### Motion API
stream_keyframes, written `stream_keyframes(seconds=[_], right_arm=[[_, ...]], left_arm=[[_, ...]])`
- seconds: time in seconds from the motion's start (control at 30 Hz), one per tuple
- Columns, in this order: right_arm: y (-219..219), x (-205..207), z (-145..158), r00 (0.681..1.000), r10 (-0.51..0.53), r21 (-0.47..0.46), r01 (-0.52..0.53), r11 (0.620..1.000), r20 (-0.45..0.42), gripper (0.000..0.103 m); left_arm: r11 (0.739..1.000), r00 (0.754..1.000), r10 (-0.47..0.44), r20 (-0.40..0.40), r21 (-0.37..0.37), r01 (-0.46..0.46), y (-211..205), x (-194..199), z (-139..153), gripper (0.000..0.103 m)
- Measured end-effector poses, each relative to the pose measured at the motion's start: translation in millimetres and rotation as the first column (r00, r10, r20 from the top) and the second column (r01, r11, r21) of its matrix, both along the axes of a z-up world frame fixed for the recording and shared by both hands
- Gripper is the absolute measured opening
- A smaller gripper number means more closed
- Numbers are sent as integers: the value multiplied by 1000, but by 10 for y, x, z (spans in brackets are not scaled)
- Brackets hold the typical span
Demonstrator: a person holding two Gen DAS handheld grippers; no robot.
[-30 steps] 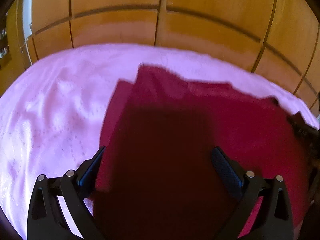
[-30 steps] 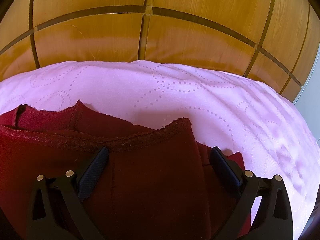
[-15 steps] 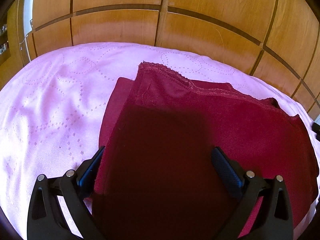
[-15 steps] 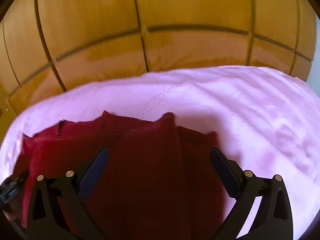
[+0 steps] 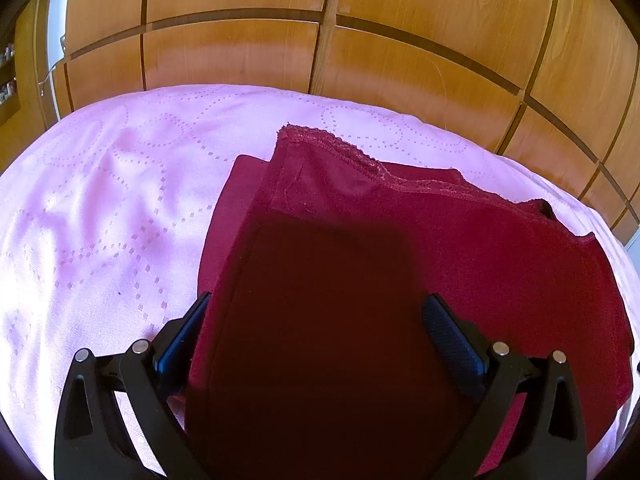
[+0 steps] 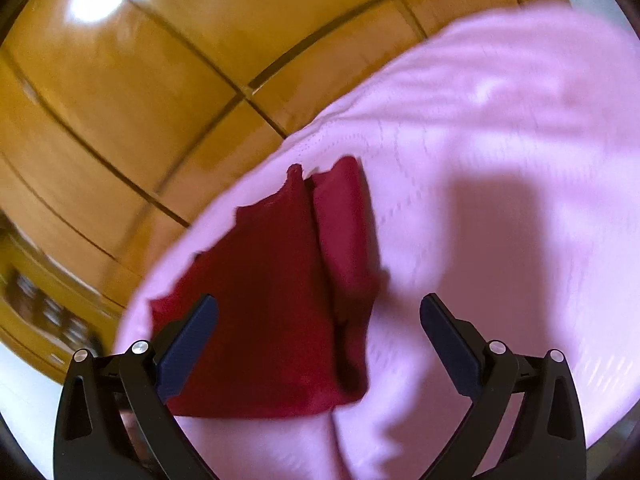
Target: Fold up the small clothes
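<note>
Wood panels rise behind a pink bedspread. On it lies the folded red garment, lace edge toward the panels. The left gripper and right gripper hover above the garment, both spread wide, holding nothing.

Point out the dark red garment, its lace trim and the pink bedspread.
dark red garment (image 6: pixel 272 312): right wrist view, middle of the folded cloth.
lace trim (image 5: pixel 344 150): left wrist view, scalloped far edge.
pink bedspread (image 5: pixel 100 208): left wrist view, bare patterned area on the left.
</note>
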State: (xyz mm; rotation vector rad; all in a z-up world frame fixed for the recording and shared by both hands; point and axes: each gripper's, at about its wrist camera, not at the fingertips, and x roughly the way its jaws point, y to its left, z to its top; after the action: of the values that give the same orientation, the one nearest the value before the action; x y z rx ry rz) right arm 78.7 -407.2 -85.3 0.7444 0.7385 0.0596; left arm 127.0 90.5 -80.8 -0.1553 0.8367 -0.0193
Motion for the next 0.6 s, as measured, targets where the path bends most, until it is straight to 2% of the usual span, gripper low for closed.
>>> stream_keyframes(seconds=[0.07, 0.17, 0.23, 0.47, 0.6], right_arm=[[-63, -85, -118, 999, 8, 141, -13, 990, 38, 100], [-78, -90, -285, 1000, 1, 242, -6, 970, 21, 93], [-31, -64, -360, 1000, 17, 259, -18, 966, 6, 83], [153, 19, -414, 996, 78, 239, -68, 969, -31, 82], [92, 132, -472, 998, 54, 287, -39, 957, -44, 82]], left_arm=[[1000, 1000, -9, 8, 0, 9, 7, -48, 26, 101], [999, 999, -29, 27, -16, 30, 27, -147, 71, 101], [999, 998, -41, 46, -24, 42, 37, -235, 96, 101], [995, 990, -94, 104, -20, 97, 28, -530, 114, 101], [995, 991, -99, 94, -11, 100, 35, -514, 111, 101]])
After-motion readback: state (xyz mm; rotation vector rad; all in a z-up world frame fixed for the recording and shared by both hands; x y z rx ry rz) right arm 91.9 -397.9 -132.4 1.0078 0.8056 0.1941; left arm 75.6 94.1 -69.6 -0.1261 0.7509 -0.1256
